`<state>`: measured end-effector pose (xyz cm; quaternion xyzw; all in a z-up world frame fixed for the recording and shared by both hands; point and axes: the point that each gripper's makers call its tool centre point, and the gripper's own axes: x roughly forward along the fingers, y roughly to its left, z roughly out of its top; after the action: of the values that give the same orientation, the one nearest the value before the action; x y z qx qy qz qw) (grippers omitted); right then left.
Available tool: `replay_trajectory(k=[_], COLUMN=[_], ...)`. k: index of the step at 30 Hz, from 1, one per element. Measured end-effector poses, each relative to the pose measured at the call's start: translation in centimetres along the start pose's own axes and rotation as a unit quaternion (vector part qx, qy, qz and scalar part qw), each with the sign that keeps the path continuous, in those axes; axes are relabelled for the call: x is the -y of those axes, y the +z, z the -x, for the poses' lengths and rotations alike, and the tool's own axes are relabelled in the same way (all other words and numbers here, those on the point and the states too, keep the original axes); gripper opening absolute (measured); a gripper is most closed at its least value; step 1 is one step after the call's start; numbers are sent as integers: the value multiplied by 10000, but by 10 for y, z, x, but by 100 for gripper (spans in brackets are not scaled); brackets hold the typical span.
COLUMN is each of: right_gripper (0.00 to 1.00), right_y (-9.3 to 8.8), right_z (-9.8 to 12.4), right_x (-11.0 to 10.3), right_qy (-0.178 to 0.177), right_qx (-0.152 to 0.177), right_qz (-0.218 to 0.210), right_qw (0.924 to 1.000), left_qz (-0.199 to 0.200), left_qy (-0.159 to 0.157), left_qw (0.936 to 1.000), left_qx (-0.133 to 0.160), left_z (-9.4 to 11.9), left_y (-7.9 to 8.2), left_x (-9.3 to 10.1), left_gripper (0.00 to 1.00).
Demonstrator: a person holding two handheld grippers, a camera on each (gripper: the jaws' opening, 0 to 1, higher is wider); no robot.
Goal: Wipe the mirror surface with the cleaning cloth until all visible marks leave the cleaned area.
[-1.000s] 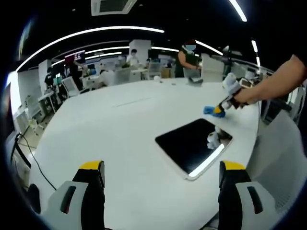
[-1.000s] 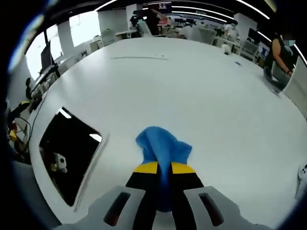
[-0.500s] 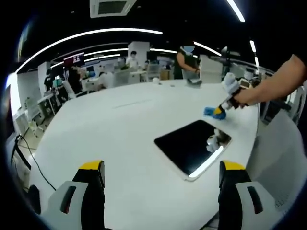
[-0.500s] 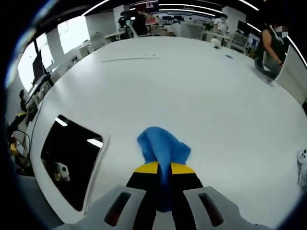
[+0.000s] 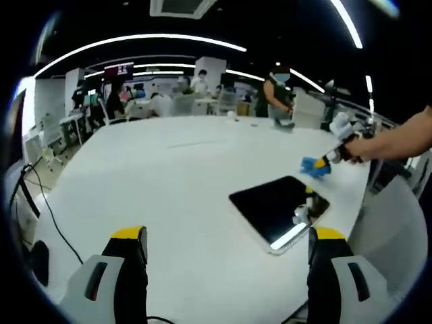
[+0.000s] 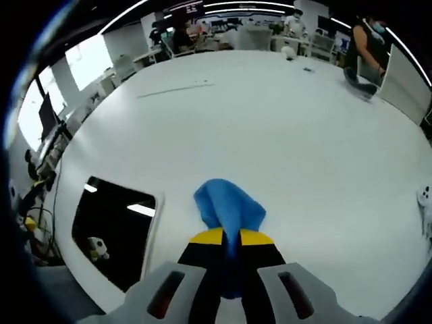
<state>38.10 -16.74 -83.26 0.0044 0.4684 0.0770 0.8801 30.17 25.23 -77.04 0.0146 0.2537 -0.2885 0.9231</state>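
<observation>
- The left gripper [image 5: 226,260] hangs low at the near edge of the white desk [image 5: 155,182], its jaws spread wide with nothing between them, pointing across the desk toward the mirror.
- The mirror [image 5: 278,208] lies flat on the desk near its right edge, dark glass in a pale frame, throwing back a ceiling light strip. It looks rigid, thin and breakable, and likely slick on this smooth top, so a wiping push could slide it; pressing down flat on it seems safer than shoving sideways.
- In the right gripper view the mirror [image 6: 115,226] sits to the left of the jaws, just beside the cloth but apart from it.
- The right gripper [image 6: 225,237] has its jaws pressed together on the blue cloth [image 6: 228,206], pinching one bunched end. The free end fans out ahead on the desk [image 6: 283,135].
- The cloth looks soft, light and limp. Held by a gathered fold as it is, it should drag flat under the jaws rather than slip out.
- In the left gripper view the right gripper [image 5: 329,158] and cloth [image 5: 314,166] lie just beyond the mirror's far corner, with the person's forearm [image 5: 398,140] reaching in level from the right, hand angled down toward the desk.
- No wiping contact with the glass shows yet.
</observation>
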Motion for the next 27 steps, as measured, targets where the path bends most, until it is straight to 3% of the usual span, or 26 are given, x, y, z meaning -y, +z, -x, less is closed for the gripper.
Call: replay_trajectory(k=[1, 4, 6, 9, 14, 16, 18, 27], right_gripper=[1, 1, 1, 1, 1, 1, 1, 1], right_y=[-1, 4, 1, -3, -5, -6, -5, -4], right_z=[1, 8, 10, 10, 11, 10, 9, 8], right_x=[-2, -3, -2, 7, -7, -8, -10, -26], right_qy=[12, -32, -108, -241, -54, -31, 16, 97], right_qx=[-45, 37, -18, -148, -138, -144, -136, -228], right_qz=[-17, -17, 17, -301, -304, -339, -420, -265], right_qw=[10000, 10000, 9999, 9991, 9994, 9993, 9990, 9993], left_qz=[-66, -253, -251, 8, -257, -376, -616, -367], left_qy=[45, -67, -52, -25, -46, -109, 9, -16], left_qw=[9999, 9996, 9996, 10000, 9996, 9992, 9980, 9993], left_qx=[-97, 131, 90, 69, 130, -108, -139, 16], left_z=[-1, -2, -1, -3, 2, 3, 6, 9], left_y=[-1, 12, 7, 0, -1, -12, -12, -4], left_x=[-1, 3, 2, 4, 15, 16, 11, 8], left_gripper=[100, 100, 100, 100, 100, 100, 100, 100])
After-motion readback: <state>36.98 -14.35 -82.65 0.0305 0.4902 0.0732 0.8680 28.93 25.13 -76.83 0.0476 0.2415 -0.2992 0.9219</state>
